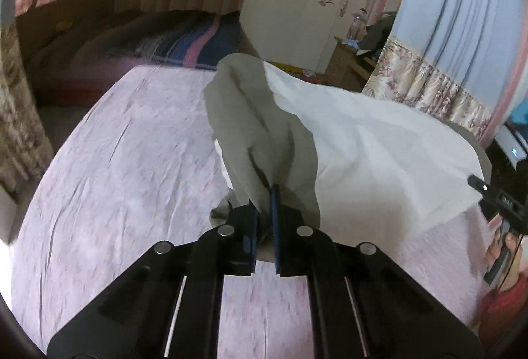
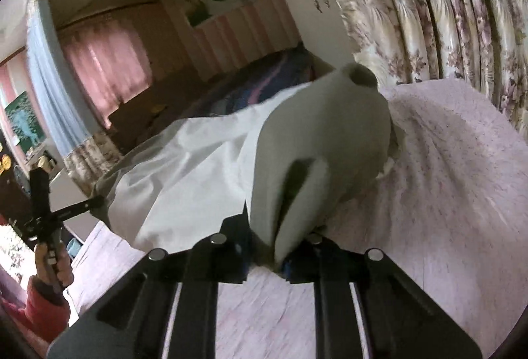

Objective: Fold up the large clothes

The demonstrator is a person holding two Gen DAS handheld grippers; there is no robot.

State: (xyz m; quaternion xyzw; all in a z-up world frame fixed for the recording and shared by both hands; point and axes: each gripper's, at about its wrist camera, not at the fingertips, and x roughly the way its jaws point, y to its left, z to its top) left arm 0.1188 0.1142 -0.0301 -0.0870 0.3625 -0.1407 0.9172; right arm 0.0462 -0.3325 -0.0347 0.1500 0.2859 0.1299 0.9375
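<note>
A large white garment is held stretched above a bed with a pink sheet. My left gripper is shut on one bunched end of it, the cloth rising from between the blue pads. My right gripper is shut on the other end of the garment, which drapes over its fingers and hides the tips. Each gripper shows in the other's view: the right one at the far right edge, the left one at the far left, both pinching the cloth's edge.
The pink sheet covers the bed under both grippers. A striped folded blanket lies at the bed's far end. A white wardrobe, a wooden side table and flowered curtains stand around the bed.
</note>
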